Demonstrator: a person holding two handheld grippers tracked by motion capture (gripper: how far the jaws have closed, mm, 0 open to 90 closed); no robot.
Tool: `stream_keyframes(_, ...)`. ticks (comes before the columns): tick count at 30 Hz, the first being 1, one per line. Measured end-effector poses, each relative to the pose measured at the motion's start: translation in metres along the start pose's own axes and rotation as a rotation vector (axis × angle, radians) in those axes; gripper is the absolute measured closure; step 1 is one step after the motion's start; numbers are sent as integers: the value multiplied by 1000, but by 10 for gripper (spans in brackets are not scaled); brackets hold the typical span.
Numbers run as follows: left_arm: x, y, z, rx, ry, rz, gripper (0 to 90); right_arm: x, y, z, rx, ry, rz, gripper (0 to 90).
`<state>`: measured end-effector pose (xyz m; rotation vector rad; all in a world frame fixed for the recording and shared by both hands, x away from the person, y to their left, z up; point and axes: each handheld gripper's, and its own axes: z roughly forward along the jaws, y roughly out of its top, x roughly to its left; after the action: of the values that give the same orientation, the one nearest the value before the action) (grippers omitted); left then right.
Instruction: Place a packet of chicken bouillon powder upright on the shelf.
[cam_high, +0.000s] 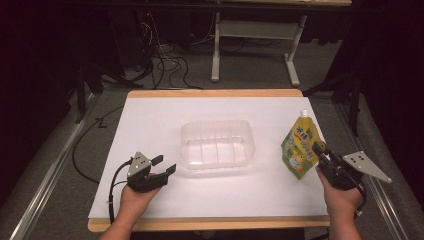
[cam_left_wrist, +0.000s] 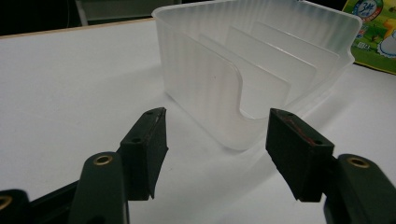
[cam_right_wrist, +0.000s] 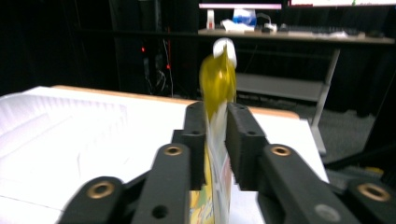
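A yellow-green drink pouch (cam_high: 301, 146) with a white cap stands upright at the right of the white table sheet. My right gripper (cam_high: 320, 151) is shut on its edge; in the right gripper view the pouch (cam_right_wrist: 218, 86) rises between the two jaws of that gripper (cam_right_wrist: 215, 144). A clear ribbed plastic bin (cam_high: 217, 144) with inner dividers sits at the table's middle. My left gripper (cam_high: 164, 165) rests open at the front left, pointing at the bin's near corner (cam_left_wrist: 219, 88), with nothing between the fingers of the left gripper (cam_left_wrist: 217, 140).
The white sheet covers a wooden table (cam_high: 215, 93). A corner of the pouch (cam_left_wrist: 373, 35) shows behind the bin in the left gripper view. Beyond the table are a desk frame (cam_high: 250, 45) and cables (cam_high: 165, 60) on the floor.
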<state>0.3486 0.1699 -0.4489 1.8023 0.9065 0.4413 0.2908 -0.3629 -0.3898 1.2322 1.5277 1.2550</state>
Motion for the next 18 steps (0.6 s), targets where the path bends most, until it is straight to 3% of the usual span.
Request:
stream_keyframes(4, -2, 1, -3, -9, -6, 4, 388, 1, -9, 10, 58, 15, 0, 731)
stream_keyframes(6, -3, 2, -3, -10, -7, 11, 387, 0, -9, 11, 60, 13, -1, 731)
stream_keyframes(11, -11, 6, 10, -13, -5, 33, 380, -1, -13, 9, 84, 13, 20, 732)
stream_keyframes(12, -16, 10, 20, -3, 12, 54, 380, -1, -13, 9, 85, 14, 22, 734)
stream_keyframes(13, -16, 10, 20, -3, 12, 54, 382, -1, -13, 9, 85, 14, 22, 734)
stream_keyframes(14, -20, 15, 31, 6, 46, 49, 387, 0, -13, 8, 90, 13, 29, 736)
stream_keyframes(17, -23, 20, 41, 11, 84, 34, 414, 1, -14, 8, 91, 13, 30, 738)
stream_keyframes(18, -25, 23, 49, 5, 112, 21, 471, 1, -14, 7, 91, 15, 30, 747)
